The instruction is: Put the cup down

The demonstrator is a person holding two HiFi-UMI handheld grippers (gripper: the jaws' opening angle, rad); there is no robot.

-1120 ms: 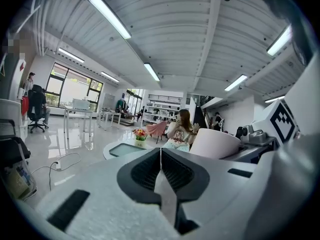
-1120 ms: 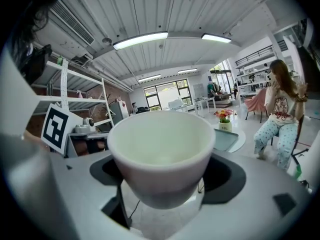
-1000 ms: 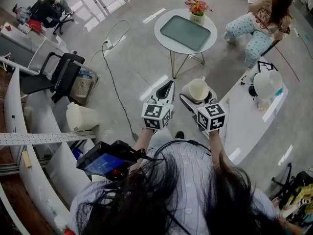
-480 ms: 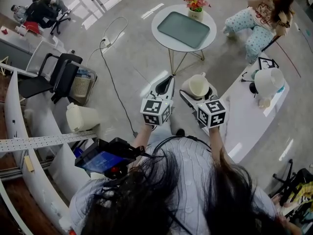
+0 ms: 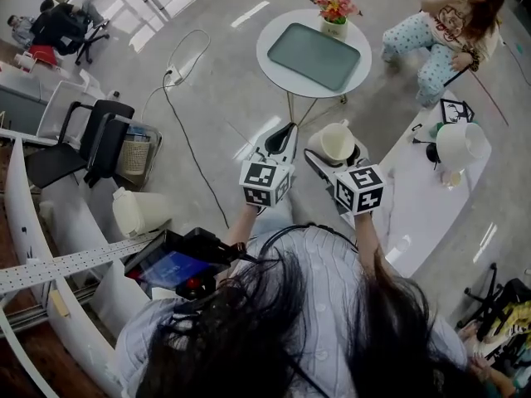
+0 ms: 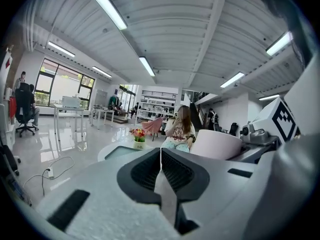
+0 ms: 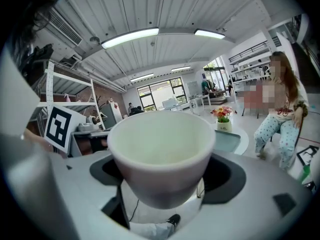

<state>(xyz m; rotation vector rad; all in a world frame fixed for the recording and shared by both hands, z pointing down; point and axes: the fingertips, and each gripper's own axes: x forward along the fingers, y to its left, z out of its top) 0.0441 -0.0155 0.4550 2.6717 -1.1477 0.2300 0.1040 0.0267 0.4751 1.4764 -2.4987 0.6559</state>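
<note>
My right gripper point(image 5: 336, 152) is shut on a white cup point(image 5: 337, 143), held upright and empty in mid-air above the floor. In the right gripper view the cup point(image 7: 161, 156) fills the middle between the two jaws. My left gripper point(image 5: 284, 138) hangs just left of it, shut with nothing between its fingertips; in the left gripper view the jaws meet in a thin line point(image 6: 160, 156) and the cup point(image 6: 216, 144) shows at the right. A round white table point(image 5: 314, 50) with a grey-green tray point(image 5: 315, 54) stands ahead.
A flower pot point(image 5: 335, 16) sits at the table's far edge. A seated person point(image 5: 444, 31) is at the far right. A white curved counter point(image 5: 431, 185) with a white lamp-like object point(image 5: 461, 145) lies to the right. A black chair point(image 5: 87, 139), a cable point(image 5: 187, 131) and a white bin point(image 5: 137, 211) are to the left.
The view has shifted slightly; both grippers stay side by side and the cup remains held in the right one. The round table sits a little nearer the frame's middle.
</note>
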